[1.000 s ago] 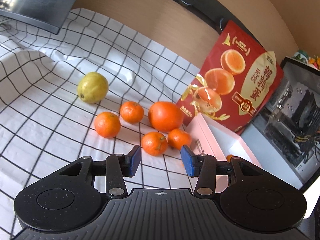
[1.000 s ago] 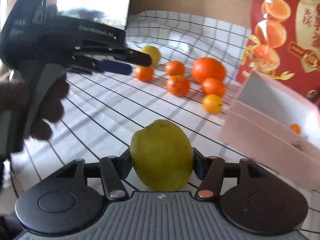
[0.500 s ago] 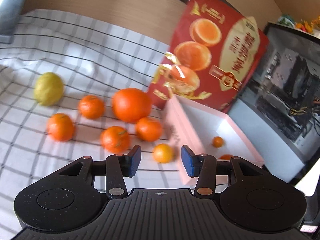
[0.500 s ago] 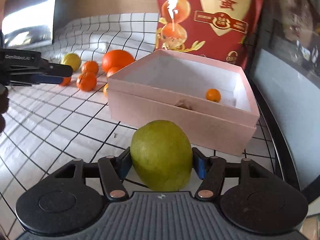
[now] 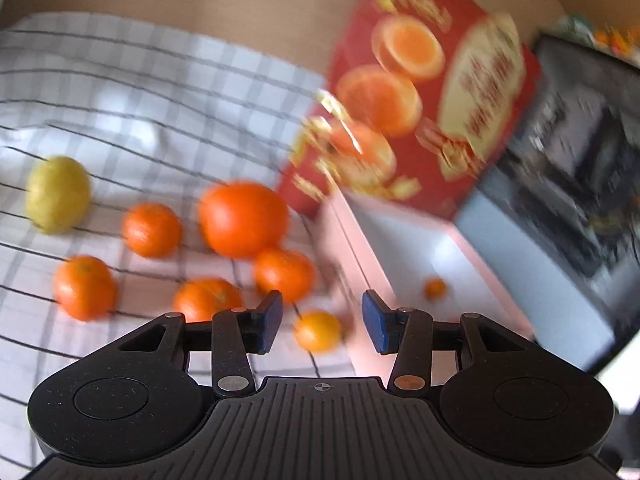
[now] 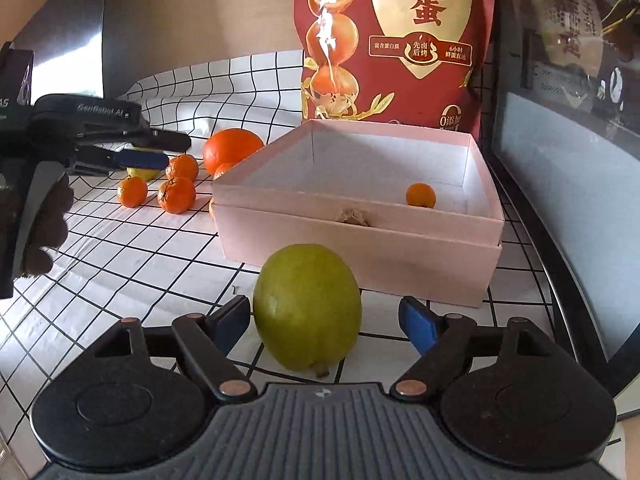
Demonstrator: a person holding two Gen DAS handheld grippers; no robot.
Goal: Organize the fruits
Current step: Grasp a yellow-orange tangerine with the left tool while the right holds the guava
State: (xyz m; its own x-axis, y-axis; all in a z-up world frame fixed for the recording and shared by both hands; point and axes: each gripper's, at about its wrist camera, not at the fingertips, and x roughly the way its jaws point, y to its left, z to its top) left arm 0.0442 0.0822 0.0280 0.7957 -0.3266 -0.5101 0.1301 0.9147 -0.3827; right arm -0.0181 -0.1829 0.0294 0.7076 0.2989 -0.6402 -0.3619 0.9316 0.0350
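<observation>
A large green-yellow citrus fruit (image 6: pixel 308 308) rests on the checked cloth just in front of the pink box (image 6: pixel 360 256). My right gripper (image 6: pixel 324 314) straddles it with its jaws opening; the right pad stands clear of the fruit. In the box lie a small orange (image 6: pixel 421 195) and a brownish lump (image 6: pixel 354 216). My left gripper (image 5: pixel 322 312) is open and holds nothing, hovering over a small orange (image 5: pixel 318 330) by the box wall (image 5: pixel 352 256). Beyond it lie a big orange (image 5: pixel 242 220), several mandarins (image 5: pixel 152 230) and a yellow lemon (image 5: pixel 58 194).
A red snack bag (image 6: pixel 396 40) stands upright behind the box. A dark glass-fronted case (image 6: pixel 568 120) lines the right edge. A gloved hand (image 6: pixel 40 232) holds the left gripper (image 6: pixel 140 152) at the left, above the mandarins. A wooden wall closes the back.
The right gripper swung from the loose fruit to the front of the pink box, and its jaws parted from the green fruit. The left gripper shifted right toward the box, still open.
</observation>
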